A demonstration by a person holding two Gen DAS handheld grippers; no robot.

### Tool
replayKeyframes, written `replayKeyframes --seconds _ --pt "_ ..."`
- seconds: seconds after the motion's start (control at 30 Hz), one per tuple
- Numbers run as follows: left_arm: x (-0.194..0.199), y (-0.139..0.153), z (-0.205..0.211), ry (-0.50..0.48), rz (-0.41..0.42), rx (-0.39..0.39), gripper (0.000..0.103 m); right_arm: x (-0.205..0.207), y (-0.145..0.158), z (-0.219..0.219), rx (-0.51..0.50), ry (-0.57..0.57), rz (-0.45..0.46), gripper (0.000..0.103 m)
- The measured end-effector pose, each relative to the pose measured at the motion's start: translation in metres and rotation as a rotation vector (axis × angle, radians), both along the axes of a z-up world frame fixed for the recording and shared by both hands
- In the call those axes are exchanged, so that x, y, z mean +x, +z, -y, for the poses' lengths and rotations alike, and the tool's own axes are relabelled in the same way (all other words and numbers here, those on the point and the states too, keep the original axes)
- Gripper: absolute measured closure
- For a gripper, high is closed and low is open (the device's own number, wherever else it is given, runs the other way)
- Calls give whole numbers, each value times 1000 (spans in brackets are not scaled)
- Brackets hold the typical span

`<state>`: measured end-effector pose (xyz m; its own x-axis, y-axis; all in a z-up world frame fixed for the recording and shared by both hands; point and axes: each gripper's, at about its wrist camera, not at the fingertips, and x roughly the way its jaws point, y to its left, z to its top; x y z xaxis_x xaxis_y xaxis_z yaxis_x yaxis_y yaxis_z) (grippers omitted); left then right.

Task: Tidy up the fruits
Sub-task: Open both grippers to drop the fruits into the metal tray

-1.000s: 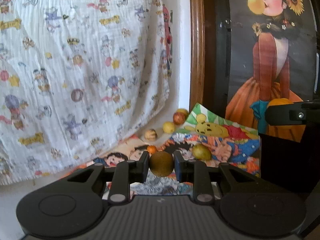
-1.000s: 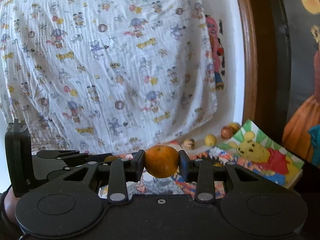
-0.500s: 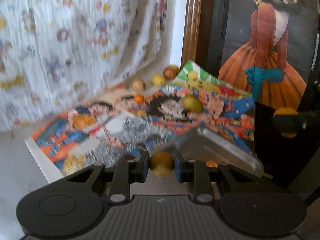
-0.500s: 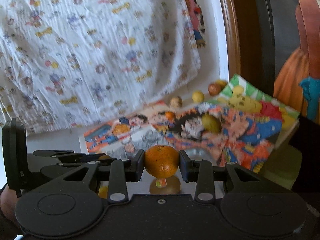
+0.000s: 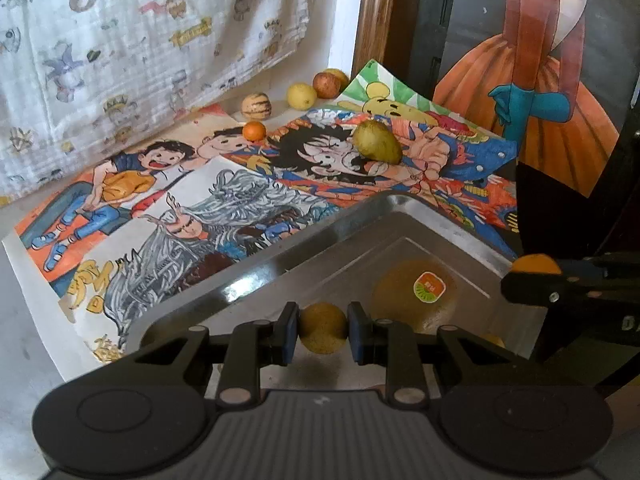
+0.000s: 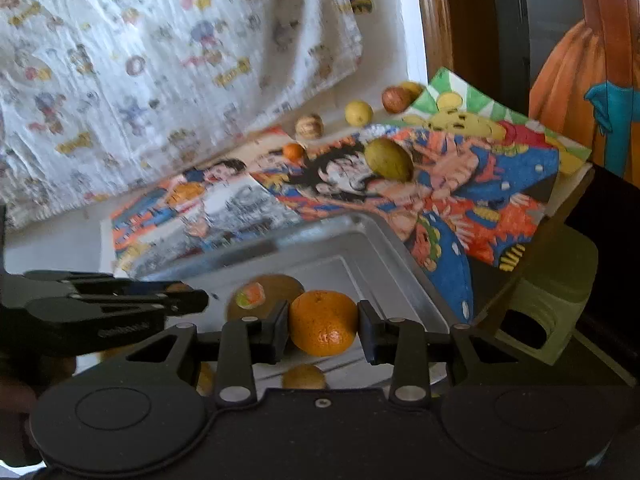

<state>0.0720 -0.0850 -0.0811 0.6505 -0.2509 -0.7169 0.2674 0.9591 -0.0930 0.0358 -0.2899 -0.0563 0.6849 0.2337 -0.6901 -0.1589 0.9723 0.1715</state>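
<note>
Both jaws pinch fruit: left gripper (image 5: 323,334) clamps a small brownish-yellow fruit (image 5: 322,328), right gripper (image 6: 323,330) clamps an orange (image 6: 323,322). Each hangs above the metal tray (image 5: 256,276), where a stickered kiwi (image 5: 414,294) lies near its far corner. Beyond the tray's far rim, a green mango (image 5: 377,142) rests on the cartoon posters (image 5: 168,200).
</note>
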Motion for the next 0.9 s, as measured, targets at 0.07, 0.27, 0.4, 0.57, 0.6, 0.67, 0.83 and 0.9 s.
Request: replayKeyframes --seconds 0.07,0.27,0.4,0.57,0.6,0.67,0.83,0.9 --pt "3 -3 1 5 -8 5 75 5 -7 2 -2 -4 -14 65" --pt "8 -11 3 7 -26 21 75 19 -20 3 -9 2 -35 65" --pt "8 -13 5 3 -23 35 75 22 -25 -1 -21 10 -44 65" --pt "9 -16 7 6 -34 40 75 23 -33 -1 -32 14 -63 65" --pt "9 -17 7 5 -36 41 75 24 -34 -1 -33 14 -67 65" --pt "8 -18 8 1 -40 43 75 24 -36 -1 -35 12 -72 65" --pt "8 -21 9 -1 -44 52 74 23 -39 -2 -37 11 -81 64" --pt "8 -21 9 -3 -43 57 74 24 -40 -1 -37 13 -81 64"
